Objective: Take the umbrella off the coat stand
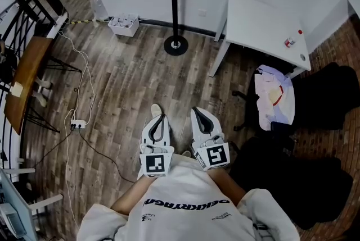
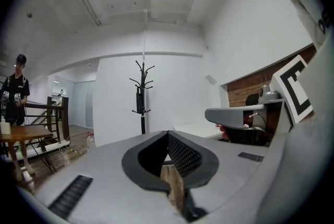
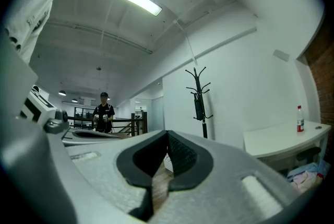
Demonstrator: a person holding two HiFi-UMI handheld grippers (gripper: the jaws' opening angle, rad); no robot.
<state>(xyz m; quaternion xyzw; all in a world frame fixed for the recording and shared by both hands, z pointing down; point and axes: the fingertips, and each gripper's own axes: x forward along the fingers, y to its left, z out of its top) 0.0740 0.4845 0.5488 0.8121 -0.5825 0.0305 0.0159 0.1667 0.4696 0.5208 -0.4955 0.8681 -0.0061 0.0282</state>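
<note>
the left gripper [image 1: 160, 117] and right gripper [image 1: 198, 112] were held level at the waist, jaws together on nothing, since the umbrella [image 2: 139, 102] hung on the coat stand [image 1: 174, 4], well apart from them.

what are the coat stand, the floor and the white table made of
Coat stand: probably metal, matte black; thin straight pole on a round disc base.
Floor: wood or wood-look laminate, low sheen; plank seams and grain show.
Table: smooth matte white top, likely painted or laminated board; can't tell which.
</note>
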